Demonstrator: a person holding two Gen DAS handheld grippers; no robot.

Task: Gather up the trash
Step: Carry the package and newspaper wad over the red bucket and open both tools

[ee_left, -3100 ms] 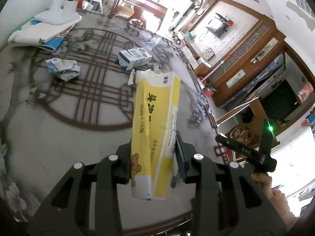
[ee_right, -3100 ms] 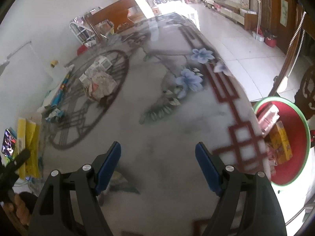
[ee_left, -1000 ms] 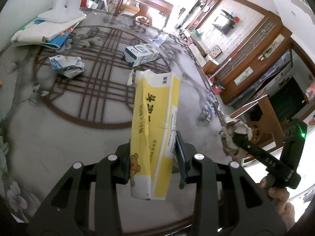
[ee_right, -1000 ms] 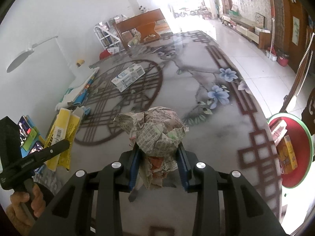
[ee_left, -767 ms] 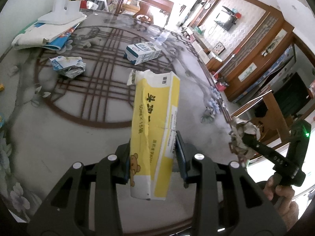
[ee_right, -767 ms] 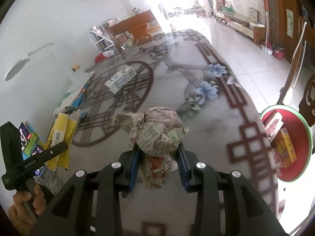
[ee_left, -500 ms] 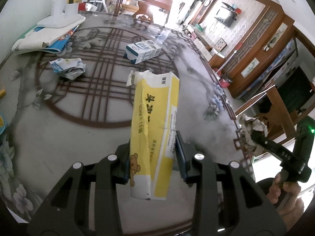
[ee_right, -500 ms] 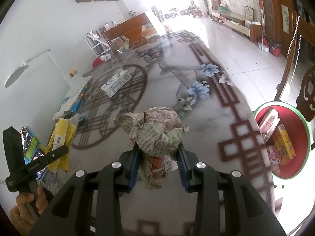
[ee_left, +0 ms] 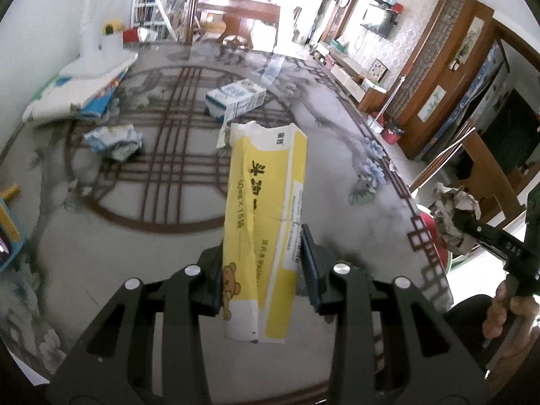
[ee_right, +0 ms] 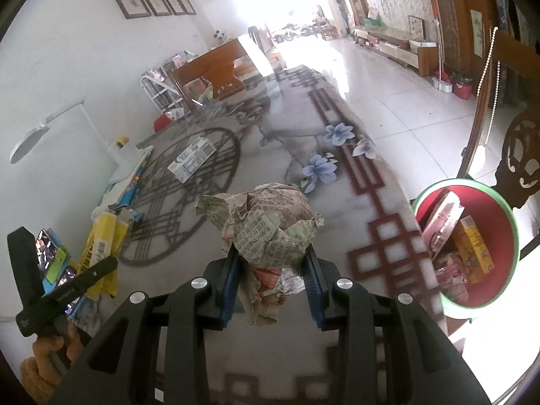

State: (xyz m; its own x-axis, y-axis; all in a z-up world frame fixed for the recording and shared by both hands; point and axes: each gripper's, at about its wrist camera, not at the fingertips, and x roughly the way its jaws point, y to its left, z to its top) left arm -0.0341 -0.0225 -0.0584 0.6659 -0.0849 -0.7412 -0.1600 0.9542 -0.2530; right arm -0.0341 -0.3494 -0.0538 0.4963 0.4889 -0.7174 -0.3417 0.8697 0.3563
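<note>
My left gripper [ee_left: 263,270] is shut on a flattened yellow carton [ee_left: 266,209] with a bear print, held above the patterned table [ee_left: 101,236]. A crumpled ball of newspaper [ee_right: 266,226] sits clamped in my right gripper [ee_right: 273,280], over the table's right side. That ball [ee_left: 452,212] also shows at the right of the left wrist view, just past the table edge. A red bin with a green rim [ee_right: 469,243] stands on the floor right of the table, holding several discarded packets. On the table lie a white and blue milk carton [ee_left: 236,99] and a crumpled blue and white wrapper [ee_left: 113,138].
A stack of books and papers [ee_left: 77,91] with a white lamp base lies at the table's far left. A phone in a colourful case [ee_left: 6,233] rests at the left edge. A carved wooden chair [ee_right: 519,162] stands beside the bin. Tiled floor [ee_right: 405,94] lies right of the table.
Earlier the right gripper was open and empty; it now holds the newspaper ball. Over the last second both grippers drifted right, and the newspaper ball has moved to the table's right edge.
</note>
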